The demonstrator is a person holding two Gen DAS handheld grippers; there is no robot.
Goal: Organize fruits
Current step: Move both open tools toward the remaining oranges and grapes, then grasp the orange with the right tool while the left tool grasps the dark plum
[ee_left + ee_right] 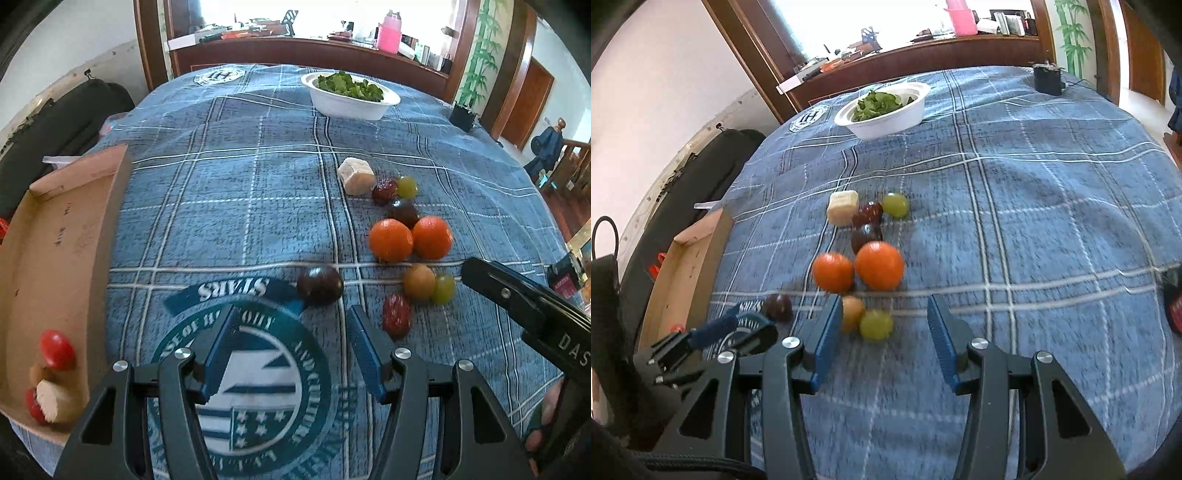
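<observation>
Both grippers hang wide open and empty over my plaid-covered surface point(236, 206): left gripper point(291, 347) just short of a dark plum point(320, 285), right gripper point(882, 339) nearing a green grape point(875, 324). Best to centre the plum between the fingers, close gently, then carry it left to the cardboard tray point(55, 236).

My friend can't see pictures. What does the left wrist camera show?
An open left gripper hovers over a blue plaid cloth, just short of a dark plum. Two oranges and small fruits lie to the right, and a cardboard tray at left holds a few pieces.
</observation>
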